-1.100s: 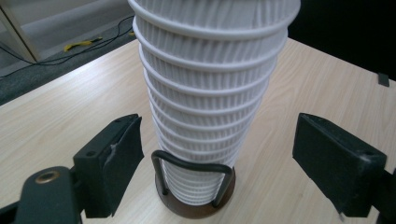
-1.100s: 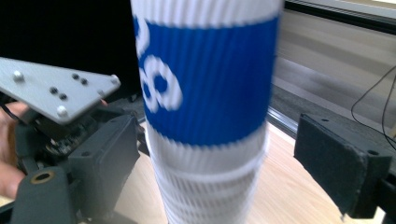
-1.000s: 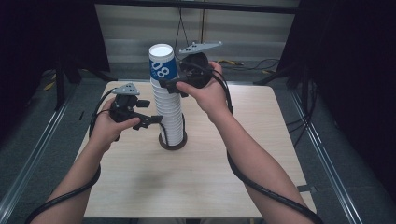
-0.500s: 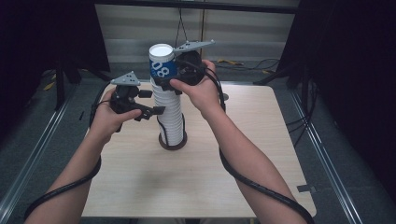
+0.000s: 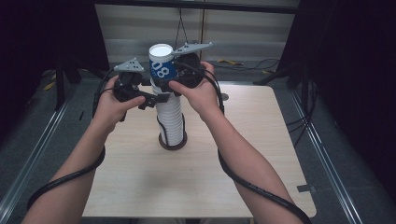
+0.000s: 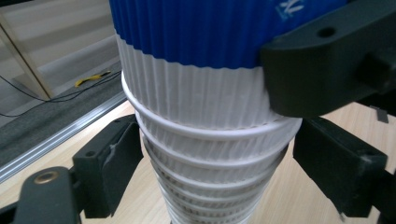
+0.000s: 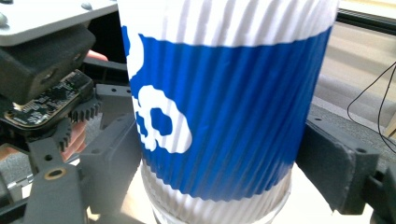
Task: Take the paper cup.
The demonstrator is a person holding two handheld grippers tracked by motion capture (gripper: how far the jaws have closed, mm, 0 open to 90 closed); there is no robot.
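In the high view we see a tall stack of ribbed paper cups standing just above the centre of the frame on the wooden counter. The top cup, blue-banded with white print, sits at upper centre. The left gripper comes in from the left against the stack below the top cup, and the right gripper reaches the blue cup from the right — both hands are raised well above the counter.

In the left gripper view the stack fills the middle of the frame, its rolled rims nested one under another. The gripper's jaws have just been closing a little; the left one touches the rims, the right one stands just beside them, so we judge it not yet clamped.

In the right gripper view the top cup stands between the jaws, which have just been closing — the left jaw lies against the cup wall, the right one just at its edge; we cannot tell whether the grip is firm.
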